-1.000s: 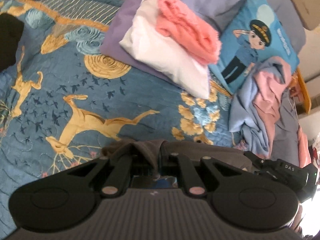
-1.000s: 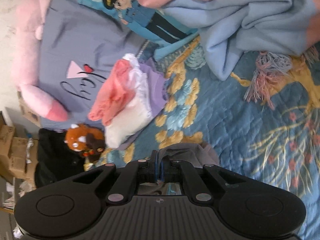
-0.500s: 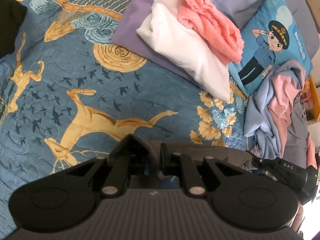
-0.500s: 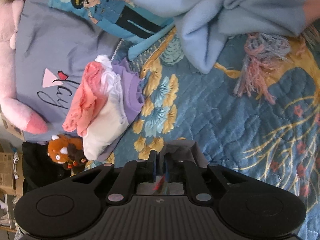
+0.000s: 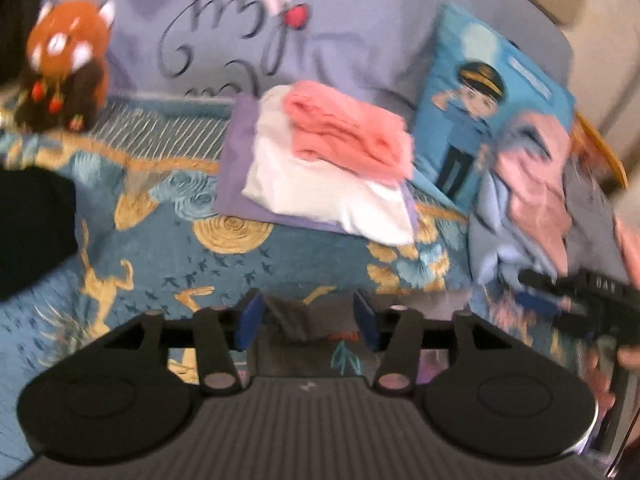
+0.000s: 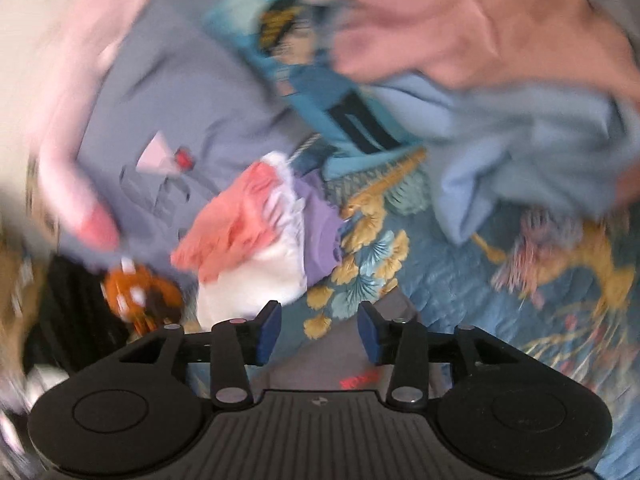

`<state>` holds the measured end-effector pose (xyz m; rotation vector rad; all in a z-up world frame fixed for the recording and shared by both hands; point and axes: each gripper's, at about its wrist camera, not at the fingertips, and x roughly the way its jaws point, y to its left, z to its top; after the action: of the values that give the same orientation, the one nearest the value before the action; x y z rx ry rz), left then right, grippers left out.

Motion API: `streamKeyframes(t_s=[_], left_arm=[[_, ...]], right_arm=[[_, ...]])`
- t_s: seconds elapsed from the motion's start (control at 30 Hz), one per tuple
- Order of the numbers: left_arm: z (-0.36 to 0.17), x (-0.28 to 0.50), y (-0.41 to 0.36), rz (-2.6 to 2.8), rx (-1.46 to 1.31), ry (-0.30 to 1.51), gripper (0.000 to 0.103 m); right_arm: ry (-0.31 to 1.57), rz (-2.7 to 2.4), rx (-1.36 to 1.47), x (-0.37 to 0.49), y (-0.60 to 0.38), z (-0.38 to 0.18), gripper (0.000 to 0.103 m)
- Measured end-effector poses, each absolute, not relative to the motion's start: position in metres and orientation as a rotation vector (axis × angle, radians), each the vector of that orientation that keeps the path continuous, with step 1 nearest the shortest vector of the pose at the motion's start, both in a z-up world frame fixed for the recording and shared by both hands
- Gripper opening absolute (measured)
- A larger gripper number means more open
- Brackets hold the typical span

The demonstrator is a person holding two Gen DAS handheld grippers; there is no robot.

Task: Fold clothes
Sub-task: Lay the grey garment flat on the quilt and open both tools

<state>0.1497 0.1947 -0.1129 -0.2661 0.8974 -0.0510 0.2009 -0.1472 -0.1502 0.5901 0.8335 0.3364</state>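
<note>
The left tool (image 5: pixel 306 322) stands open, its blue pads (image 5: pixel 249 320) spread apart; its jaws have just been opening. A dark grey garment (image 5: pixel 296 320) lies on the bed below, its raised fold showing in the gap between the pads, which do not press on it. The right tool (image 6: pixel 316 330) is likewise open, its jaws also having just been opening, and the same grey garment (image 6: pixel 340 364) with a small red print lies under the gap, untouched by the pads (image 6: pixel 267 330).

The bed is covered by a blue quilt (image 5: pixel 168 248) with gold deer and birds. In the left wrist view, at 12 o'clock from the tool, sits a stack of folded clothes (image 5: pixel 320 168): a coral piece on top, a white one under it, a lilac one at the bottom. Beyond it leans a grey-lilac pillow (image 5: pixel 240 28) with script lettering. At 1 o'clock stands a blue cushion (image 5: pixel 480 108) printed with a cartoon figure in uniform, and at 2 o'clock lies a heap of unfolded clothes (image 5: pixel 528 208) in pale blue, pink and grey. At 10 o'clock a red panda plush toy (image 5: pixel 66 64) sits at the quilt's far edge, and at 9 o'clock there is a black item (image 5: pixel 32 232). The other tool's black body shows at 3 o'clock in that view. Both views are blurred.
</note>
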Motion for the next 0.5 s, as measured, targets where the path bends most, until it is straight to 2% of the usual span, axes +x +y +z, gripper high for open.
streamKeyframes(t_s=[0.13,0.23,0.37,0.5], left_arm=[[-0.125,0.115,0.163,-0.096,-0.100,0.910,0.064],[-0.146,0.081,0.154,-0.056,-0.073,0.935,0.065],[-0.174,0.035,0.183,0.012,-0.401,0.967,0.065],[-0.213,-0.012,0.207,0.046,-0.876,0.940,0.067]], right_arm=[[0.798,0.390,0.304,0.163,-0.129,-0.146,0.048],[0.778,0.385,0.232,0.126,-0.132,-0.151,0.051],[0.763,0.307,0.323,0.079,-0.162,-0.169,0.058],[0.800,0.243,0.492,0.041,-0.180,-0.197,0.058]])
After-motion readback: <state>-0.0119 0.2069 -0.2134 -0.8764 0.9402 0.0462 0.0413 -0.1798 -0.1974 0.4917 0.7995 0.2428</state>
